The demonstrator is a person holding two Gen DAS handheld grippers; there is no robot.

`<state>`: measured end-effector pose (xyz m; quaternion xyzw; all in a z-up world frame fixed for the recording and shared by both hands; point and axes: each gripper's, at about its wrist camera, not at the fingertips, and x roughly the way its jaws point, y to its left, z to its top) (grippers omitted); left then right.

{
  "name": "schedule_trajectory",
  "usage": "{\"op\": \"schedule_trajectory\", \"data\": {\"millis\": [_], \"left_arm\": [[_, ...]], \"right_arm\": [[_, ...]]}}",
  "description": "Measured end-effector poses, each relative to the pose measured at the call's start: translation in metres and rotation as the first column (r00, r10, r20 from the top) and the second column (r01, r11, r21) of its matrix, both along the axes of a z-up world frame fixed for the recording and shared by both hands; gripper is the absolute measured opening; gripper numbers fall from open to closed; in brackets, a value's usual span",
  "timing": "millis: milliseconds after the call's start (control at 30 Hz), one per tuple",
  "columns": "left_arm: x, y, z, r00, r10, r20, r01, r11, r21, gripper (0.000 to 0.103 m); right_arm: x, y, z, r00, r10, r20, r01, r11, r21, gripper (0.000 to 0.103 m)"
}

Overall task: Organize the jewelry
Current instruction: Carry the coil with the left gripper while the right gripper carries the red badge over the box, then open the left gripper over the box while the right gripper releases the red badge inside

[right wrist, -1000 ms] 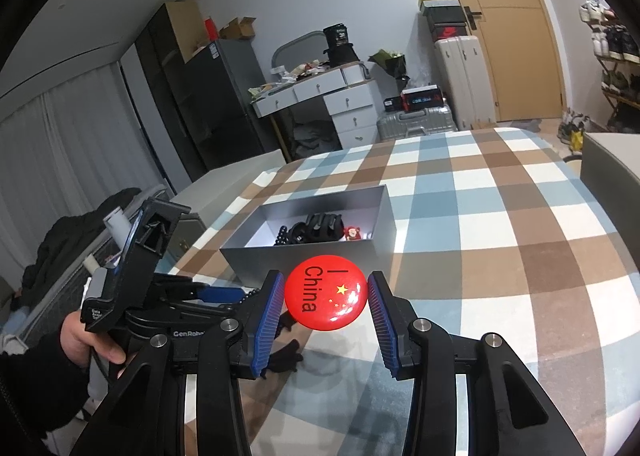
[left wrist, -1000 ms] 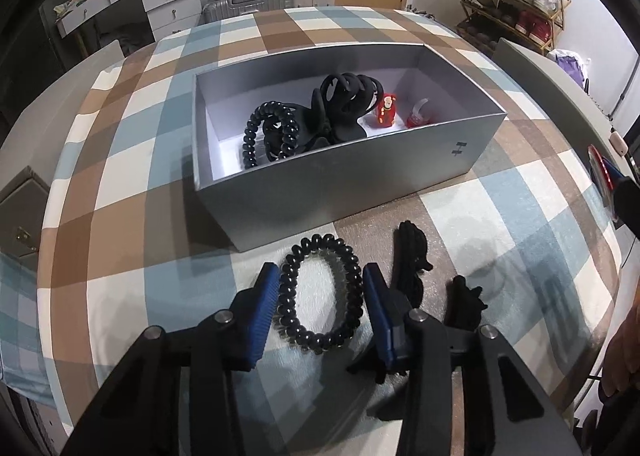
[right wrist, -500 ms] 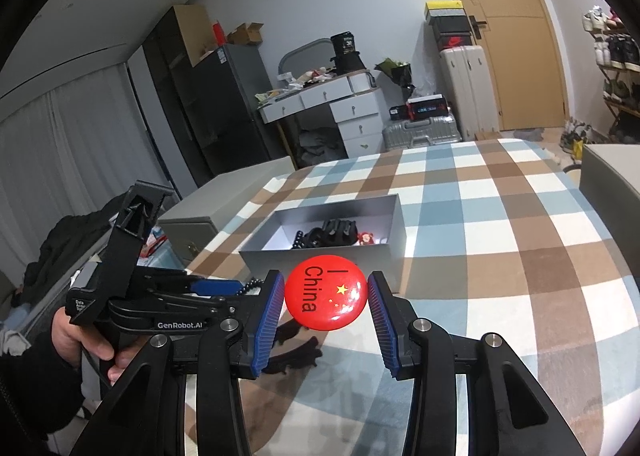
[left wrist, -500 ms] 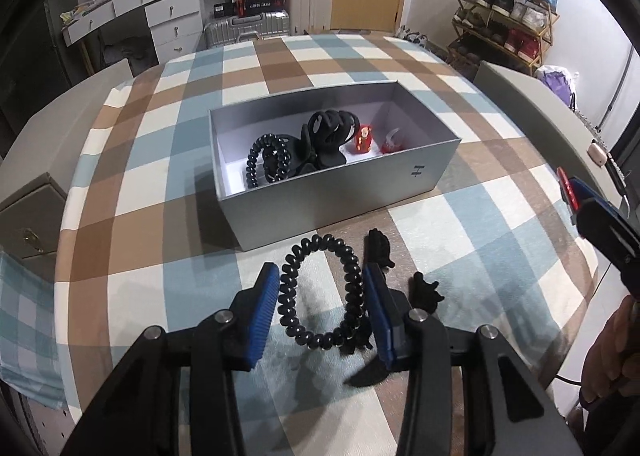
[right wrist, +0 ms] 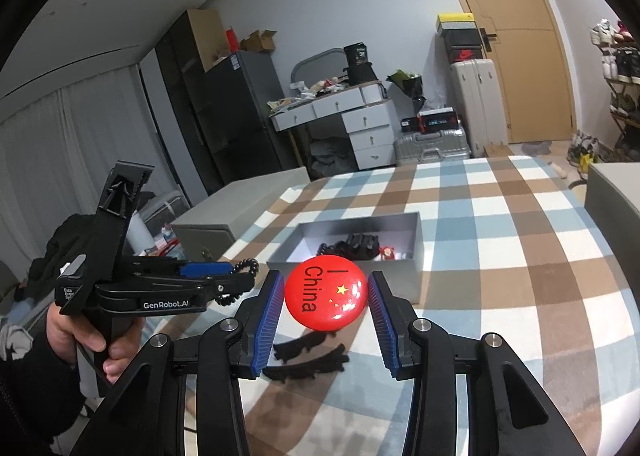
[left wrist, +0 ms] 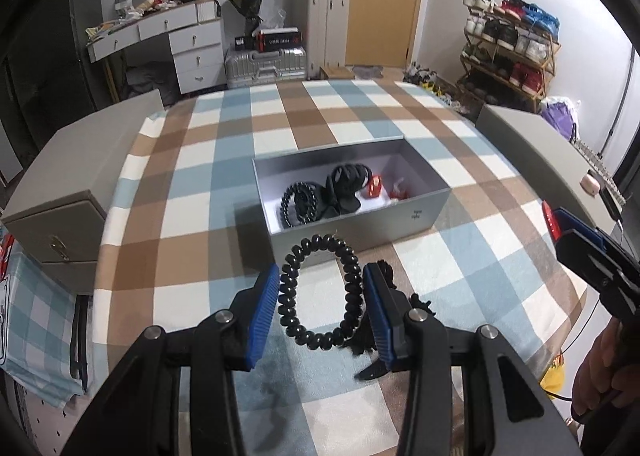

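Checked tablecloth (left wrist: 248, 136); left jaws clamp coil hair tie (left wrist: 322, 292), lengthwise; right jaws clamp badge (right wrist: 326, 292).

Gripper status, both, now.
Left gripper: shut on the black hair tie.
Right gripper: shut on the red badge.

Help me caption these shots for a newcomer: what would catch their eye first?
Most striking is the bright red badge lettered "China", clamped between the right gripper pads above the checked tablecloth. Next comes the black spiral hair tie held in the left gripper, just in front of the open grey box, which already holds dark hair accessories and small red items.
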<state>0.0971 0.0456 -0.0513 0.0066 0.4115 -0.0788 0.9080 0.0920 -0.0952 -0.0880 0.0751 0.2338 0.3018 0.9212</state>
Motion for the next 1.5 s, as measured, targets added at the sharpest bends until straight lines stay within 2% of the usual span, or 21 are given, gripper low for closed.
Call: {"op": "schedule_trajectory", "data": {"millis": [333, 667, 833, 1000, 1067, 1400, 1500], "left_arm": [[0.017, 0.005, 0.019, 0.998, 0.008, 0.068, -0.006, 0.999, -0.032, 0.037], [0.057, 0.006, 0.02, 0.995, -0.016, 0.098, 0.022, 0.998, -0.063, 0.037], [0.073, 0.008, 0.013, 0.997, -0.022, 0.08, 0.03, 0.995, -0.097, 0.037], [0.085, 0.004, 0.003, 0.997, -0.055, 0.054, 0.059, 0.995, -0.084, 0.037], [0.087, 0.002, 0.001, 0.997, -0.055, 0.053, 0.059, 0.996, -0.07, 0.037], [0.097, 0.002, -0.012, 0.997, -0.083, 0.006, 0.083, 0.992, -0.096, 0.037], [0.098, 0.003, -0.013, 0.997, -0.077, -0.007, 0.076, 0.991, -0.11, 0.042]], "right_arm": [[0.032, 0.015, 0.013, 1.0, 0.008, -0.002, -0.008, 1.0, -0.012, 0.042], [0.093, 0.025, 0.013, 0.999, -0.009, -0.05, 0.009, 1.0, -0.005, 0.042], [0.121, 0.031, 0.004, 0.997, -0.011, -0.082, 0.012, 1.0, 0.004, 0.042], [0.139, 0.038, -0.005, 0.995, -0.007, -0.102, 0.006, 1.0, -0.011, 0.042], [0.142, 0.041, -0.008, 0.995, -0.01, -0.103, 0.007, 1.0, -0.023, 0.042], [0.154, 0.05, -0.023, 0.994, -0.002, -0.113, -0.005, 0.998, -0.062, 0.042], [0.155, 0.052, -0.025, 0.993, 0.003, -0.116, -0.011, 0.998, -0.067, 0.044]]}}
